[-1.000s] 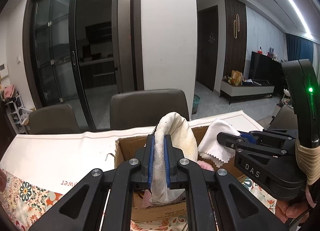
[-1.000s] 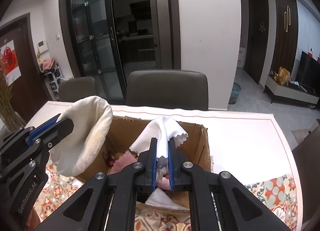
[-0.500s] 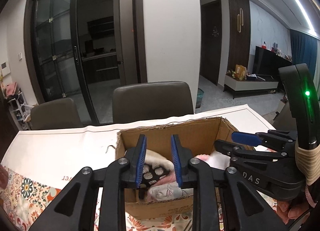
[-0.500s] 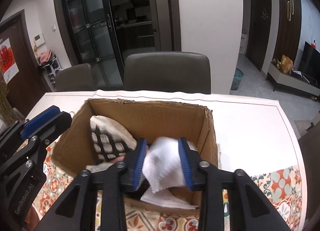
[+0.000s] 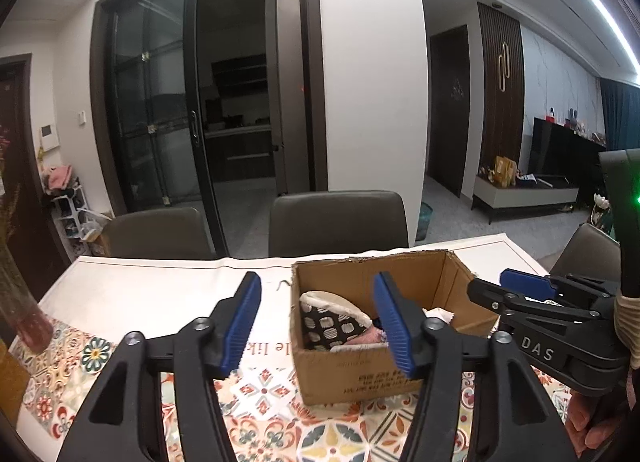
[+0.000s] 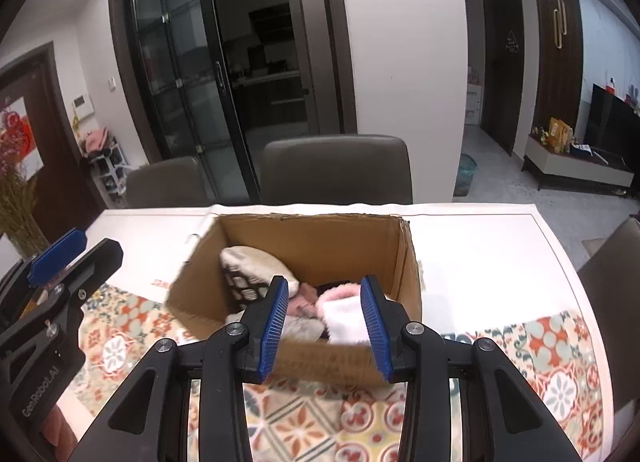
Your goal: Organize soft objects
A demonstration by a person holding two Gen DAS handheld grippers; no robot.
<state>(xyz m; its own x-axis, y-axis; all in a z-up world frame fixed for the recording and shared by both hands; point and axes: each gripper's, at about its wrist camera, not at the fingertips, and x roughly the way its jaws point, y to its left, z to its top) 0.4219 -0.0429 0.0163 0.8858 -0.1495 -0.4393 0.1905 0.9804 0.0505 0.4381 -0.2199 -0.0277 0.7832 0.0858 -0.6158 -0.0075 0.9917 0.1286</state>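
A cardboard box (image 5: 360,372) (image 6: 404,258) stands on the table and holds soft things. A cream and black patterned cloth (image 5: 332,316) (image 6: 250,270) leans at its left side. A white cloth (image 6: 346,318) (image 5: 440,314) and a pink fluffy piece (image 6: 340,294) lie in it. My left gripper (image 5: 318,322) is wide open and empty, in front of the box's left corner. My right gripper (image 6: 324,322) is open and empty, just in front of the box. Each gripper shows in the other's view: right (image 5: 520,286), left (image 6: 60,250).
The table has a white sheet (image 5: 160,286) at the back and a patterned tablecloth (image 6: 552,362) at the front. Two dark chairs (image 5: 340,221) stand behind the table. A vase of dried stems (image 6: 20,213) stands at the left edge.
Both grippers opened and let their cloths drop into the box. Both then drew back from the box, the left one opening wider.
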